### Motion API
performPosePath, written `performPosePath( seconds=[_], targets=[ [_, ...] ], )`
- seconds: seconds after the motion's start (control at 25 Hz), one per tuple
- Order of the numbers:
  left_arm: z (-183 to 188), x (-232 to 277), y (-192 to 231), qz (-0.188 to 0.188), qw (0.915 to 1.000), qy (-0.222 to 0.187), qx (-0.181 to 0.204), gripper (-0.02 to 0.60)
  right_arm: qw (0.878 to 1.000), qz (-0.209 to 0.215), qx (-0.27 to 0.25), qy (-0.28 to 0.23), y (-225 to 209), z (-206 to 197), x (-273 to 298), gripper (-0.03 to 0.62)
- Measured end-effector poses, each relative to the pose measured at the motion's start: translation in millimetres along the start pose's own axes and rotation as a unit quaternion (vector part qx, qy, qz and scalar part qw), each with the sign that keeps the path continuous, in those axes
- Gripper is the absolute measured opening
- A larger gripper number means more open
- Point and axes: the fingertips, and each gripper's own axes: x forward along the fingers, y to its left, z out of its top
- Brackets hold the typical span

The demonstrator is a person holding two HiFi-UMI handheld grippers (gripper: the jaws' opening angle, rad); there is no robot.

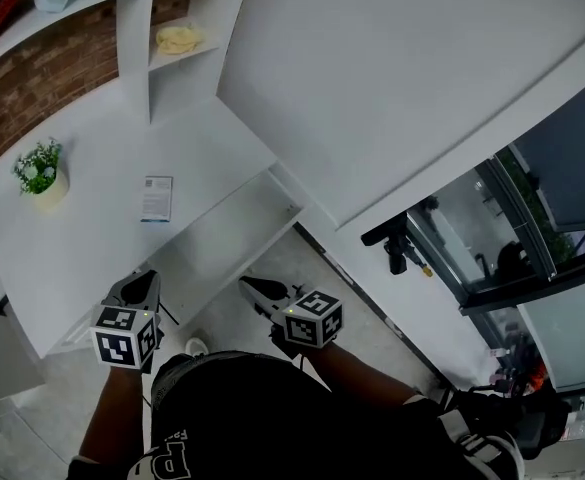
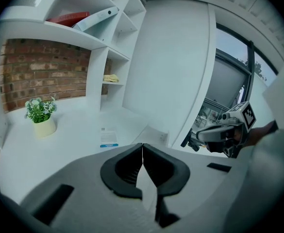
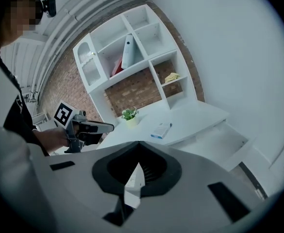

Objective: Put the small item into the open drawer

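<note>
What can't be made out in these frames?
- Small white rectangular item with a blue edge: its print is too small in every view.
- Yellow object in the shelf cubby: too small to identify.
- Red flat object on the top shelf: partly behind a pale leaning folder in the left gripper view.
- Open white drawer: mostly behind the left gripper body in that view.

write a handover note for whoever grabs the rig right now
Left gripper: shut, empty.
Right gripper: shut, empty.
Small box: lies flat on the white desk; both grippers are short of it.
Drawer: open below the desk's front edge, looks empty.
Done: nothing yet.
Left: open a gripper, pick up the box, set it in the drawer.
</note>
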Motion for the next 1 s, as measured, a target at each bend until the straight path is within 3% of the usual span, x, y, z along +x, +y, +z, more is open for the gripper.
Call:
performPosePath(
  seconds=[0.24,0.56,0.84,1.0],
  targets=[
    [15.6,26.1,21.3,-0.007,0.9999,0.009,0.013,0.018,1.000,-0.005,-0.004,-0.007,-10.4,21.9,24.5,0.005],
    [26.4,67.2,37.9,0.008,0.9997,0.023,-0.004,0.020,1.000,0.003,0.003,0.009,-47.1,29.9,37.8,0.005],
    [40.9,116.6,71.3,0.065,0.9967,0.035,-0.034,0.029,0.999,0.039,-0.003,0.026,-87.2,56.0,57.9,0.005],
    [34.5,148.2,101.7,0.106,0.9908,0.063,-0.057,0.104,0.998,0.061,-0.002,0.035,-104.0,62.8,69.2,0.005]
  ],
)
